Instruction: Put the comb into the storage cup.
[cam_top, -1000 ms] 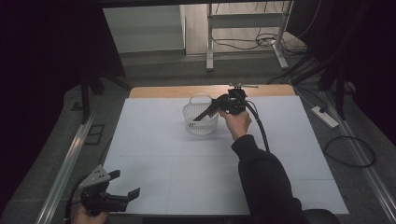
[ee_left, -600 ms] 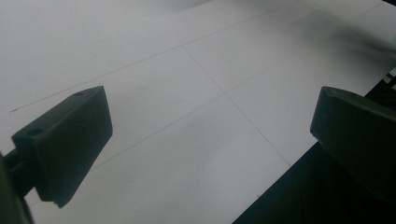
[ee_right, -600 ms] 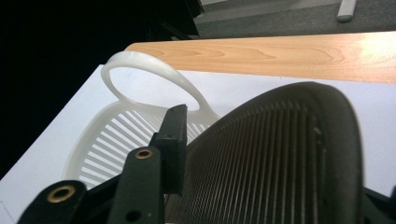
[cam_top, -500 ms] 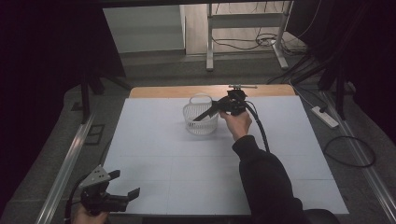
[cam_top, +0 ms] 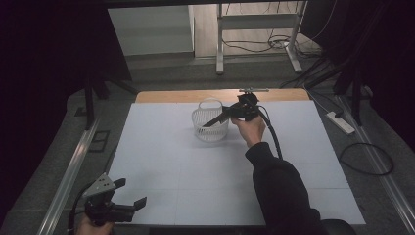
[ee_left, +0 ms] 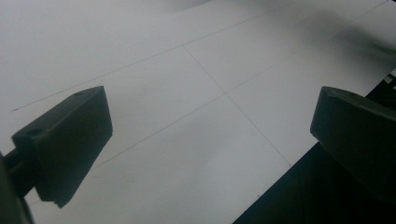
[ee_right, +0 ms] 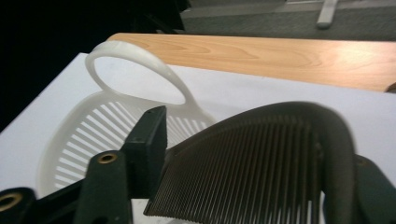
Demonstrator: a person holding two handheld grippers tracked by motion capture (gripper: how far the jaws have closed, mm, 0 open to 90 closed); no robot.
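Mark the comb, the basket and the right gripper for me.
comb (ee_right: 252, 168), right gripper view, on its teeth
basket (cam_top: 210, 131), high view, on its slatted front wall
right gripper (cam_top: 215, 120), high view, between its fingertips over the basket

Dim room w/ grey floor (cam_top: 161, 73), metal frame legs (cam_top: 220, 39), cables (cam_top: 364, 161) at right.
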